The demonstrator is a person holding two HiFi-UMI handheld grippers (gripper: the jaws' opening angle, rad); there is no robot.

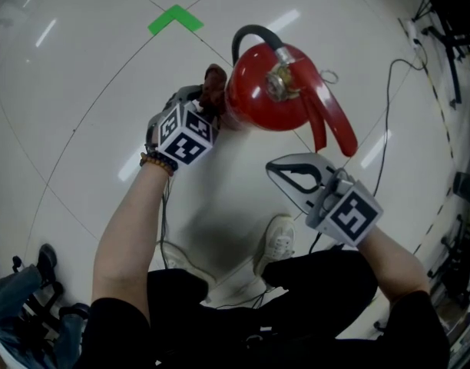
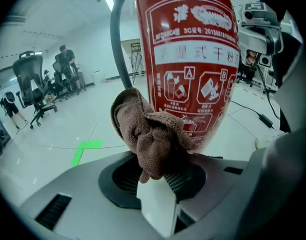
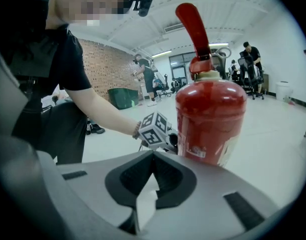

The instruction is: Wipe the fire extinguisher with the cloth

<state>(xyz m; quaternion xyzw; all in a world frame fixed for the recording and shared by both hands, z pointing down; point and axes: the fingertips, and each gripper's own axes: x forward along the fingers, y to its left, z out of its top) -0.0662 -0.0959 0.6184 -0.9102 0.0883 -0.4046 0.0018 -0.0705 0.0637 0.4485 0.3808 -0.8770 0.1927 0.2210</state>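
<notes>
Fire extinguisher (image 1: 266,91) upright on floor (image 1: 81,68); cloth (image 1: 214,83) in left gripper (image 1: 208,100), against its left side; right gripper (image 1: 277,169) near right, apart.

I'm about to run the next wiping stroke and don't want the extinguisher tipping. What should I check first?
1. Cloth clamped in left gripper: ok.
2. Cloth against fire extinguisher body: ok.
3. Fire extinguisher standing upright: ok.
4. Right gripper steadying it: not ok; shut, empty, apart from it.
5. Black hose clear of the cloth: cannot tell.
</notes>
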